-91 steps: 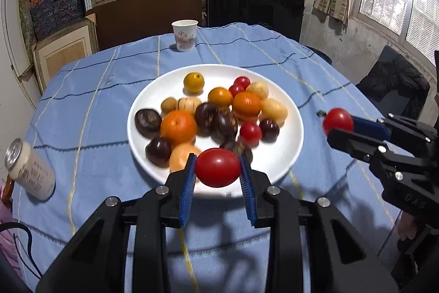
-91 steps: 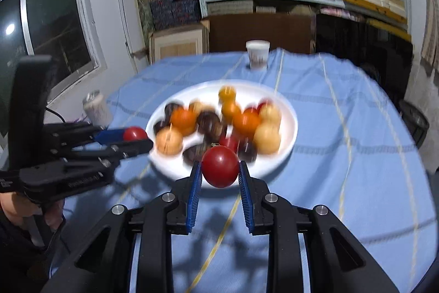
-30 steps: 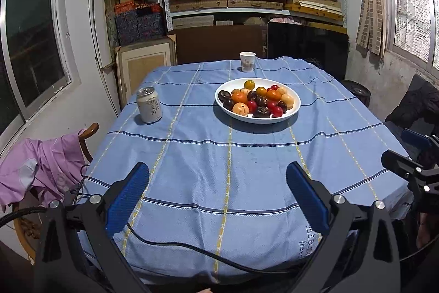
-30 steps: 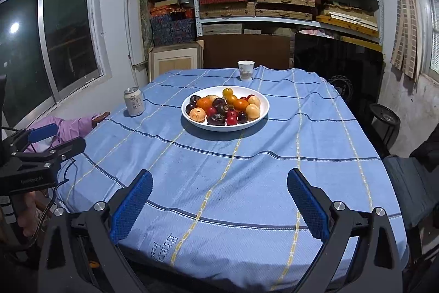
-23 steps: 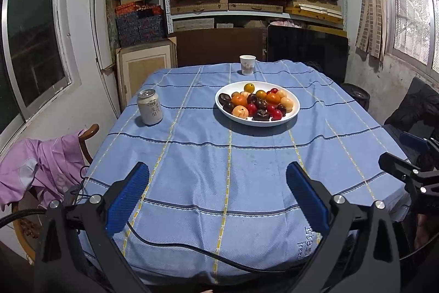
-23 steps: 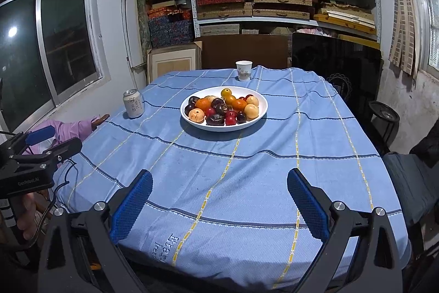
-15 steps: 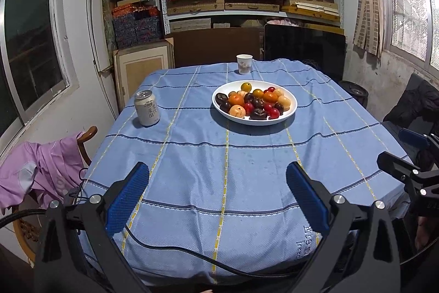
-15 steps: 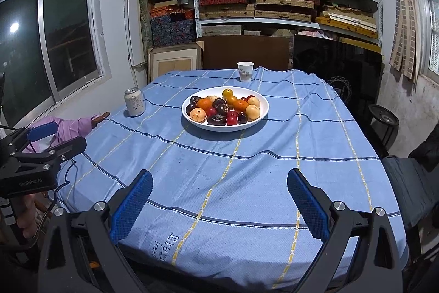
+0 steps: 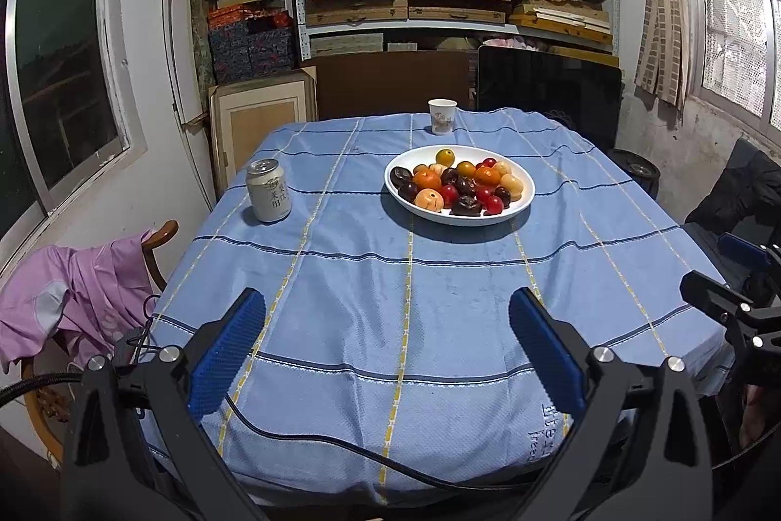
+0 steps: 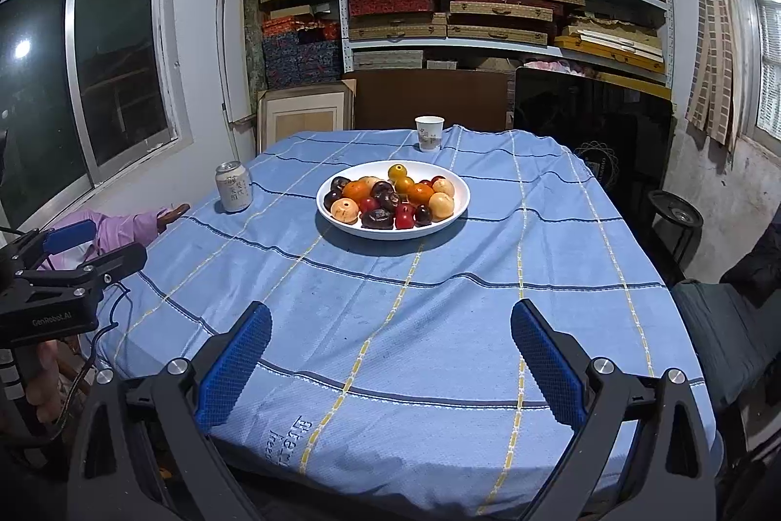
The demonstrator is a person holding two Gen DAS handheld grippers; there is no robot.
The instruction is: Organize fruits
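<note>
A white plate [image 9: 524, 198] heaped with several red, orange, yellow and dark fruits [image 9: 456, 184] sits past the middle of the blue tablecloth; it also shows in the right wrist view [image 10: 461, 198]. My left gripper [image 9: 385, 343] is wide open and empty, held back at the table's near edge. My right gripper [image 10: 390, 345] is also wide open and empty at the near edge. Each gripper shows at the side of the other's view, the right one [image 9: 732, 277] and the left one [image 10: 83, 247].
A drink can [image 9: 268, 190] stands at the table's left side. A paper cup [image 9: 442, 115] stands at the far edge. A chair with a purple cloth [image 9: 73, 291] is to the left. Shelves of boxes fill the back wall. A black cable [image 9: 341, 448] hangs over the near edge.
Three seconds ago each gripper held a red fruit at the plate. Both are open and empty now, pulled back to the table's near edge, almost still over the last second.
</note>
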